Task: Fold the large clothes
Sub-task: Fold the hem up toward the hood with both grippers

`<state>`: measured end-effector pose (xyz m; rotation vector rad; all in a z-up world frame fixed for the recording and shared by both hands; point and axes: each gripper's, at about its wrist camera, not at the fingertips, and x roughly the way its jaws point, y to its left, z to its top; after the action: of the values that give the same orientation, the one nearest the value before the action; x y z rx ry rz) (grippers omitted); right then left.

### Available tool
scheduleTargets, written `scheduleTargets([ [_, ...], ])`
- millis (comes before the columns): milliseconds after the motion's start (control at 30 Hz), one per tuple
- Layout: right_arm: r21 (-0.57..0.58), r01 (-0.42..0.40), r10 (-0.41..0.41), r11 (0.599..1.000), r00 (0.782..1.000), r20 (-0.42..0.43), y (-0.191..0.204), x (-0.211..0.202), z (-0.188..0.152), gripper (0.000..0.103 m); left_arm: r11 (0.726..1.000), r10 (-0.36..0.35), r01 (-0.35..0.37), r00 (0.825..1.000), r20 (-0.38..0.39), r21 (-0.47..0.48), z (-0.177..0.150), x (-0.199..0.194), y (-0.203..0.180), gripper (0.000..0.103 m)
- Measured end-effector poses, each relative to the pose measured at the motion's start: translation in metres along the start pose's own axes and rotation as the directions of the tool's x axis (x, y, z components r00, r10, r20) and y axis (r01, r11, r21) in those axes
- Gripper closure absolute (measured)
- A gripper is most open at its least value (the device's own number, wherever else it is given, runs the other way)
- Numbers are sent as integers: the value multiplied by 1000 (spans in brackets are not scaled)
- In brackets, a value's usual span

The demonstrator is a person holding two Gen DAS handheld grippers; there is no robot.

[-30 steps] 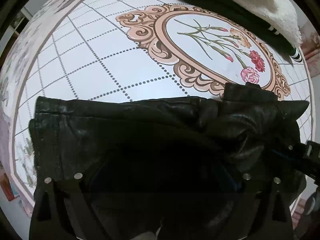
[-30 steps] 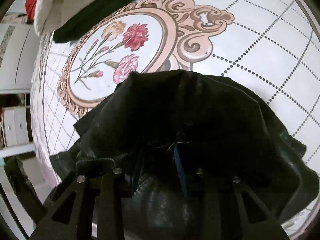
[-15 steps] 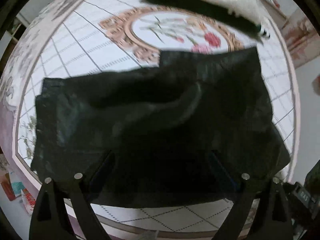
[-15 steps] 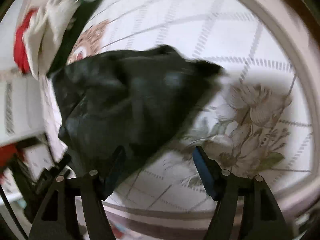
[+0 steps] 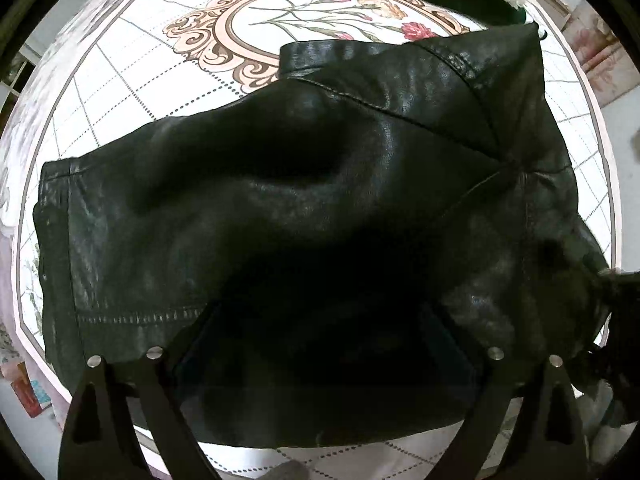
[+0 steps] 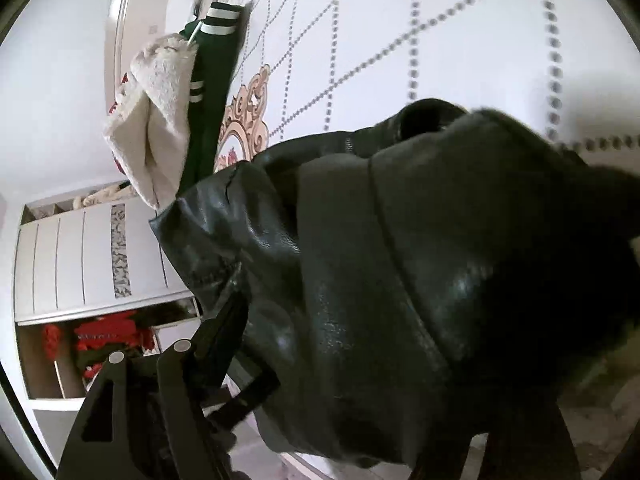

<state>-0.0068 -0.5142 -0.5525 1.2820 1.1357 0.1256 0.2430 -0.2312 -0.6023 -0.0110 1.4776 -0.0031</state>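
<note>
The jacket (image 5: 304, 216), black leather, lies on the patterned table (image 5: 120, 92), reaching from near the front edge back to the floral medallion (image 5: 320, 20); in my left view its long axis runs side to side, hem band toward the left edge, collar and shoulder toward the right. It sits directly under and ahead of my left gripper (image 5: 320, 360), whose fingers stand wide apart with leather between them but nothing pinched that I can confirm. My right gripper (image 6: 320, 400) is at the collar end, and leather is draped over it, covering most of that view; only the left finger (image 6: 208, 344) shows clearly, so I cannot tell whether it grips or stands parted. I judge the left nearer the body panel, the right nearer the shoulder. Sleeves are not distinguishable; the front fold is in deep shadow. Beyond the medallion, at the far edge, a green garment (image 6: 212, 92) and a white fleece (image 6: 156, 120) lie together, both partly cut off.
</note>
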Motion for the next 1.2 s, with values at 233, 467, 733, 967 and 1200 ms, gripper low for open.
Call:
scheduleTargets([
  [233,26,61,-63,998,994,87,19,-21,-9,86,999,37,-36,999,29,-29,7,-19,17,1],
  [467,-90,151,-137,984,980,147,59,-54,-16,86,996,-16,14,1000,-17,-93,0,21,28,0],
  [733,-365,247,-192,897,965,181,146,-48,-58,86,985,-94,93,996,2,-144,-11,18,48,0],
  [967,-498,293,-225,816,955,193,192,-41,-93,86,964,-180,181,983,22,-197,-13,9,90,0],
  [1200,-705,330,-280,628,941,190,253,-12,-161,86,916,-282,291,957,72,-275,-29,8,142,2],
])
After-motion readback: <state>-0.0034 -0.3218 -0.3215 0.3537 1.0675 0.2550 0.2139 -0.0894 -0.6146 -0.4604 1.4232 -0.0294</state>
